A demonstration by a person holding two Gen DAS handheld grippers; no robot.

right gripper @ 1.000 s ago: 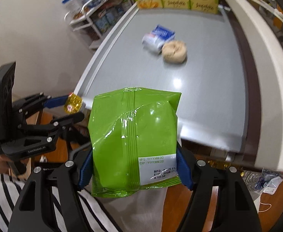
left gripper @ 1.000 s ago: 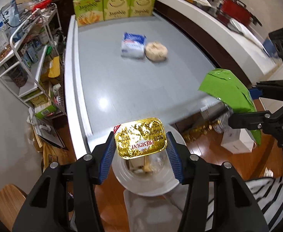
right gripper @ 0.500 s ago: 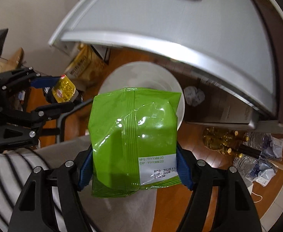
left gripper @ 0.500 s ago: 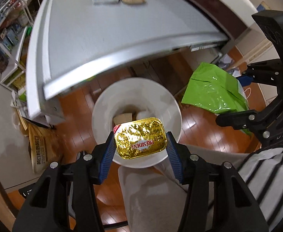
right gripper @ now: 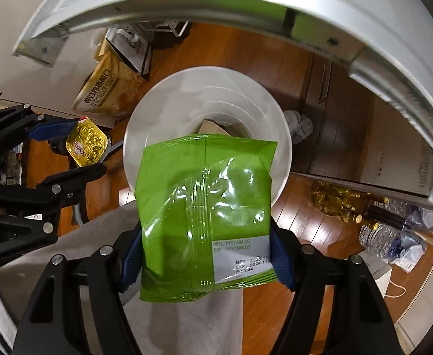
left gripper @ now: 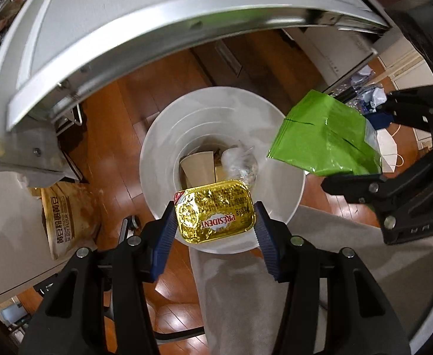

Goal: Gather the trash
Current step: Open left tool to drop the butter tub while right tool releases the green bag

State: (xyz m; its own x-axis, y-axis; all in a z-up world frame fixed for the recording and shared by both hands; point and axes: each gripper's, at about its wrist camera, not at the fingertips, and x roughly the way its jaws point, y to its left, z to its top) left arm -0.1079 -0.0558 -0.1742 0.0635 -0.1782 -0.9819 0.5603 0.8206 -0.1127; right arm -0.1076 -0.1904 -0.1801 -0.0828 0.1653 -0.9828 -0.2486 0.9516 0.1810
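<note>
My left gripper [left gripper: 215, 227] is shut on a gold foil butter packet [left gripper: 215, 211] and holds it over the near rim of a white trash bin [left gripper: 157, 148] on the floor. The bin holds a paper cup [left gripper: 198, 167] and crumpled plastic. My right gripper [right gripper: 206, 254] is shut on a green snack bag [right gripper: 204, 207] and holds it over the bin's [right gripper: 278, 118] near side. The green bag [left gripper: 322, 139] and right gripper show at the right of the left wrist view. The butter packet [right gripper: 86, 143] and left gripper show at the left of the right wrist view.
The grey table edge [left gripper: 157, 23] arcs above the bin. A tan flour bag [left gripper: 65, 222] lies on the wooden floor to the left. Bottles [right gripper: 349, 204] and plastic lie under the table to the right. My grey-trousered leg [left gripper: 260, 295] is below the bin.
Both grippers have swung down from the tabletop to over the floor bin, each still holding its item. The bin now sits closer and more centred in both views.
</note>
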